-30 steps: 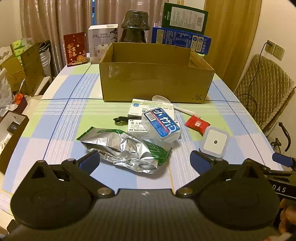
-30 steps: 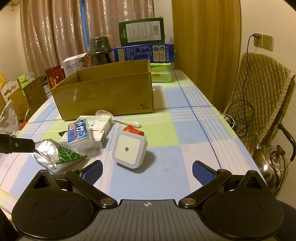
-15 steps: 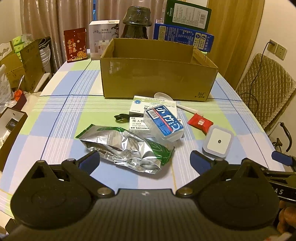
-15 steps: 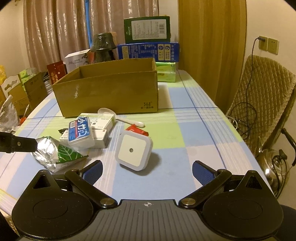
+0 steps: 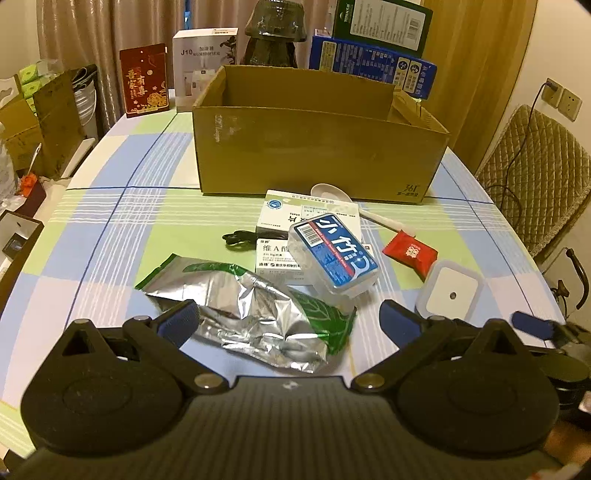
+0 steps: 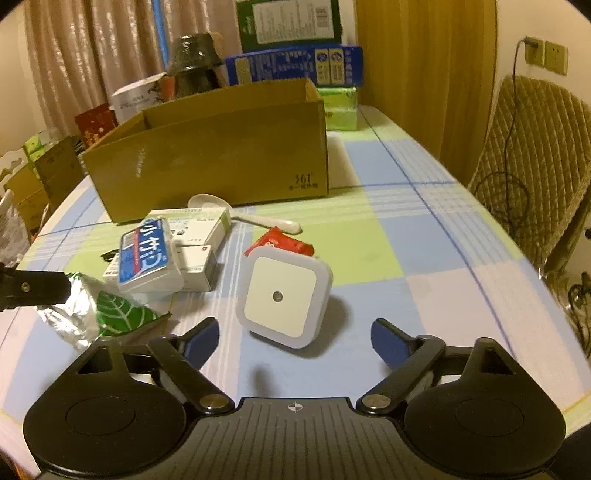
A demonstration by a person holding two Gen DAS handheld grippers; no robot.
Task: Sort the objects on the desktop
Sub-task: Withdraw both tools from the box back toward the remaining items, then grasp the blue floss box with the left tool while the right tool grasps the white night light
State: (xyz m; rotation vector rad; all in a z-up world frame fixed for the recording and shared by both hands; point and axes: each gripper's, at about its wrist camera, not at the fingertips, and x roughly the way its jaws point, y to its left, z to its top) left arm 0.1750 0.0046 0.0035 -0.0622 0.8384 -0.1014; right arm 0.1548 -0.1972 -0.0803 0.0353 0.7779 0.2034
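Note:
An open cardboard box [image 5: 317, 147] [image 6: 221, 155] stands at the back of the checked tablecloth. In front of it lie white medicine boxes [image 5: 280, 218], a clear case with a blue label [image 5: 334, 251] [image 6: 146, 254], a white spoon [image 5: 332, 192], a red sachet [image 5: 410, 253] and a black clip [image 5: 236, 238]. A crumpled foil bag [image 5: 251, 314] lies between the wide fingers of my open left gripper [image 5: 288, 319]. A white square night light [image 6: 284, 295] [image 5: 450, 293] leans just ahead of my right gripper [image 6: 295, 338]. Its jaws are closing, and the pads stand clear of the light.
Behind the cardboard box are a red packet [image 5: 146, 79], a white humidifier carton [image 5: 205, 66], a dark pot [image 5: 275, 33] and stacked blue and green cartons [image 5: 373, 62]. A quilted chair [image 6: 535, 166] stands off the table's right edge. Cartons crowd the left side [image 5: 44, 118].
Both grippers came forward and lower towards the pile, so the foil bag and the night light look nearer. The right gripper's fingers have drawn a little closer together.

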